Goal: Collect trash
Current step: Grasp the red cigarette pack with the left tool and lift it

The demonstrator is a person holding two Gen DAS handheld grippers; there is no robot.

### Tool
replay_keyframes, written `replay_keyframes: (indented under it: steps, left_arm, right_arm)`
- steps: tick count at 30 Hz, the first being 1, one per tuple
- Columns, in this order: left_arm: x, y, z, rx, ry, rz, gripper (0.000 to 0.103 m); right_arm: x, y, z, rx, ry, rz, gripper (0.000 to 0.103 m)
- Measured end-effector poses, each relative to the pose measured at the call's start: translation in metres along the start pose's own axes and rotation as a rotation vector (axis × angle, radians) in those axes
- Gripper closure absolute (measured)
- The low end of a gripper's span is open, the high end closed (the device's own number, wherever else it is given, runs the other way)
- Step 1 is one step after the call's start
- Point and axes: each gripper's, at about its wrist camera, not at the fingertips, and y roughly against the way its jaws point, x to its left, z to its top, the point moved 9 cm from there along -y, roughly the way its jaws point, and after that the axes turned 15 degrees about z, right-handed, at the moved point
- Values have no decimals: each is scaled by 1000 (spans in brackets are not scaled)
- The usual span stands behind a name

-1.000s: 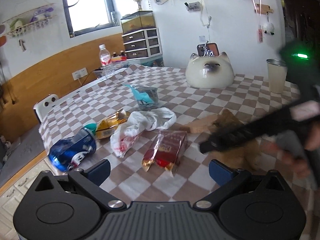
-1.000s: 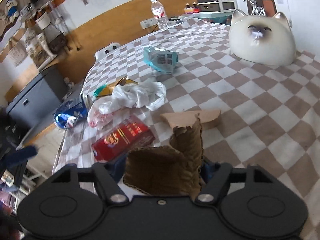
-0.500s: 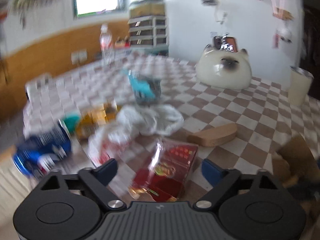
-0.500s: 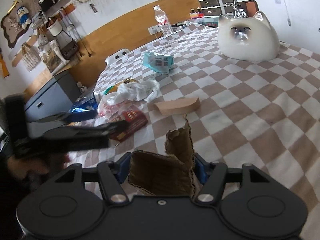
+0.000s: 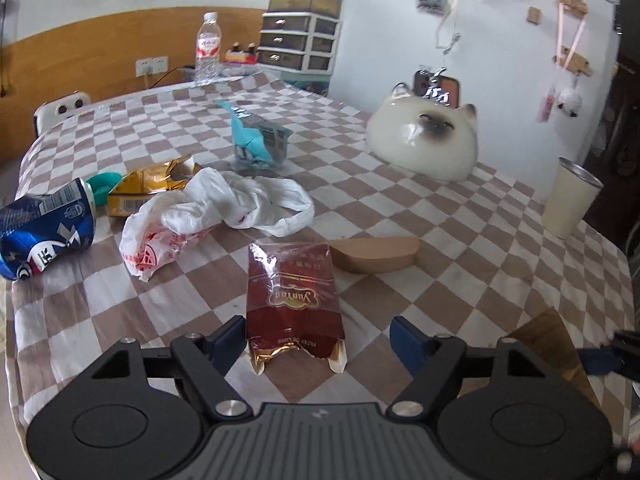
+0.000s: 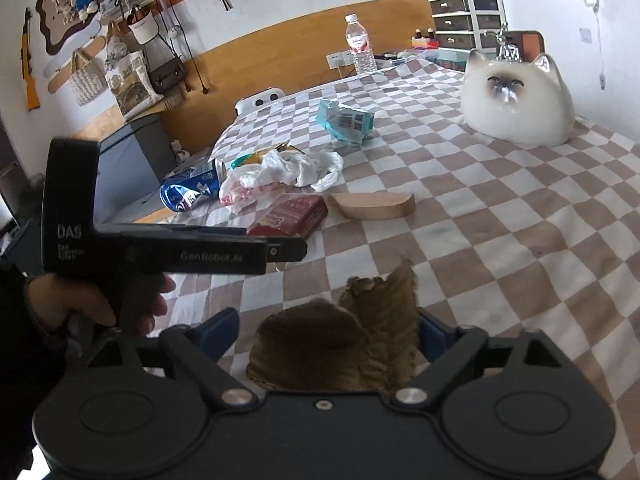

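On the checkered table (image 5: 460,216), my left tongs (image 5: 318,340) are hovering spread, jaws just narrowing, around the near end of the red packet (image 5: 292,292), pads not pressing it. My right tongs (image 6: 328,332) are widening, the torn brown cardboard (image 6: 360,336) lying between the jaws; I cannot tell whether the pads are gripping it. Beyond are lying a white plastic bag (image 5: 216,208), crushed blue can (image 5: 44,228), yellow wrapper (image 5: 152,184), teal pouch (image 5: 256,140) and tan cardboard strip (image 5: 376,254).
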Motion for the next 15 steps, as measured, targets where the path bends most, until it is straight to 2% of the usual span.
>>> replay_keyframes:
  steps: [7,9,11,12,13,15]
  left_arm:
    - [0,-21,11,76,45,108,25]
    - [-1,-26,13,89,49,148,25]
    - [-1,-30,15,91,53,177,25]
    - [-2,-31,16,93,56,185,25]
    - [-2,-33,17,96,57,193,27]
    - [-1,-34,18,90,52,218,39]
  right_arm:
    - [-1,-3,-7,33,8,-80,8]
    - [-2,-4,-8,30,-1,-101,14]
    - [0,-3,-10,22,-17,-73,27]
    - [1,-1,-10,15,-20,-64,28]
    - [2,0,-10,9,-14,-68,30]
    - [4,4,-10,-3,-13,-57,33]
